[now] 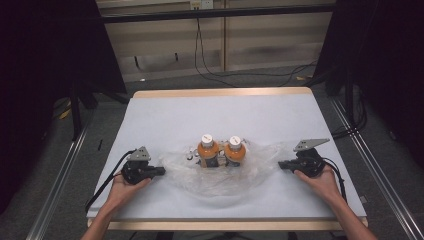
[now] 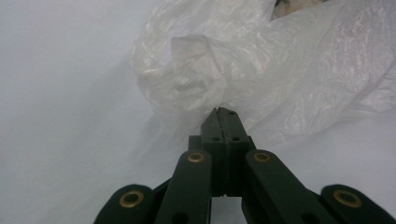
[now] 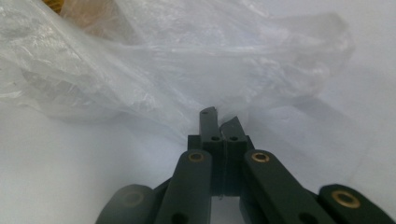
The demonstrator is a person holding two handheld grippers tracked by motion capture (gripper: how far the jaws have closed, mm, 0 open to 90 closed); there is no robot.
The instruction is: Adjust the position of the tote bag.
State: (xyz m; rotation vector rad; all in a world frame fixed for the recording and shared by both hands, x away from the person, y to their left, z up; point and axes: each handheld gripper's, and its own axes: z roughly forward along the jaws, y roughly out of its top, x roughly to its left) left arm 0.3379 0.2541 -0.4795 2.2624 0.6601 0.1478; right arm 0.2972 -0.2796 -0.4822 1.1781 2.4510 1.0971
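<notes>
A white-topped desk [image 1: 165, 112] carries one clear plastic bag [image 1: 220, 177], crumpled and spread flat, with two orange bottles [image 1: 208, 149] standing side by side in its middle, each with a white cap. The left gripper [image 1: 159, 171] rests at the bag's left edge, the right gripper [image 1: 283, 164] at its right edge, so the bottles sit between the two grippers. In both gripper views the jaws are pressed together at the bag's edge; whether either pinches the film cannot be told.
</notes>
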